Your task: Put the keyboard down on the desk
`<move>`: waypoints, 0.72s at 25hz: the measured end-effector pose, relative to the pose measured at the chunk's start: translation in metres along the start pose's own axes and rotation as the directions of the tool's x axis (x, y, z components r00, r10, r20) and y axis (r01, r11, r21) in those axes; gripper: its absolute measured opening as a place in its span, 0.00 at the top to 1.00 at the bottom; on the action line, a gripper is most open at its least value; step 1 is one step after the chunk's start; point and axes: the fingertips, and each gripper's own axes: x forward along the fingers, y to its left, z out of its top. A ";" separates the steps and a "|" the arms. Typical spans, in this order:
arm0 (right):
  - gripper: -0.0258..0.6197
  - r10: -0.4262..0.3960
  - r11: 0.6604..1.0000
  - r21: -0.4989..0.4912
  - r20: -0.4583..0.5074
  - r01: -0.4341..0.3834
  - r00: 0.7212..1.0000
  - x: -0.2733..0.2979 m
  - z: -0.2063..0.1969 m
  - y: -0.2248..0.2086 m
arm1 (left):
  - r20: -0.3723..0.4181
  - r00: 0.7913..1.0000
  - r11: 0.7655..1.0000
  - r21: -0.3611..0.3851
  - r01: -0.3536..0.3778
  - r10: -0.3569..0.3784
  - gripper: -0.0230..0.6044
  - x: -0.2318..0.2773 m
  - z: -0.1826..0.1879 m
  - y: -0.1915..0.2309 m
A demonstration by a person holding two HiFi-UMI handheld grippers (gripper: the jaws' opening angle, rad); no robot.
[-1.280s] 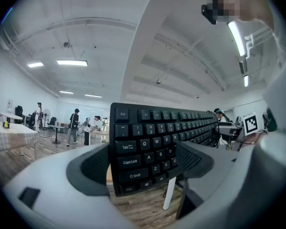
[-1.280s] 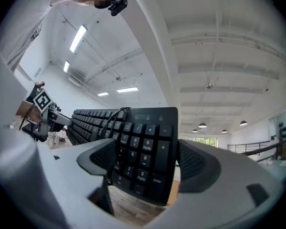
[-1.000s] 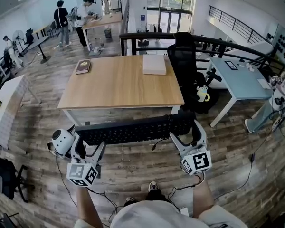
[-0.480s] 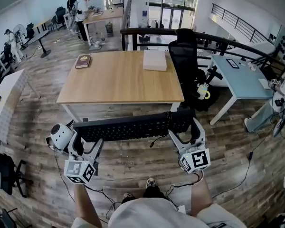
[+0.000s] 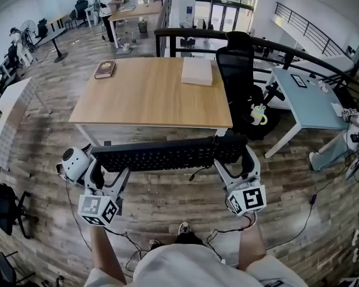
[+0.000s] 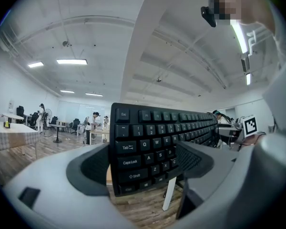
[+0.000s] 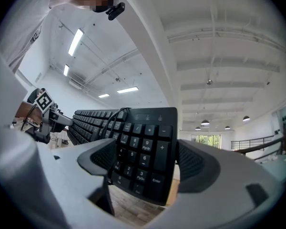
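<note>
Our left tongs (image 5: 109, 171) and right tongs (image 5: 236, 162) each clench one end of the keyboard (image 5: 167, 154). We should keep it level, reach over the surface (image 5: 149, 94) ahead, and lower both ends together.

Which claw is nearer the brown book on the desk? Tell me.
Left. The left claw, clamping the keyboard's left end, is almost directly in line with the book; the right claw holds the other end, farther right.

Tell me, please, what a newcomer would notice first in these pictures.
A long black keyboard hangs in the air before the wooden desk, the left gripper shut on one end, the right gripper on the other. A book and a white box lie at the desk's far edge.
</note>
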 end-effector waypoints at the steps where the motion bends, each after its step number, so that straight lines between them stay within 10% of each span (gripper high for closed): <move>1: 0.34 0.003 1.000 -0.001 0.003 -0.003 1.000 0.003 0.000 -0.005 | 0.003 1.000 1.000 0.001 -0.004 0.004 0.27 0.004 0.002 -0.002; 18: 0.34 0.055 0.998 0.023 0.035 -0.056 0.998 0.055 -0.024 -0.043 | -0.008 0.998 0.998 0.018 -0.068 0.068 0.27 0.054 0.004 0.002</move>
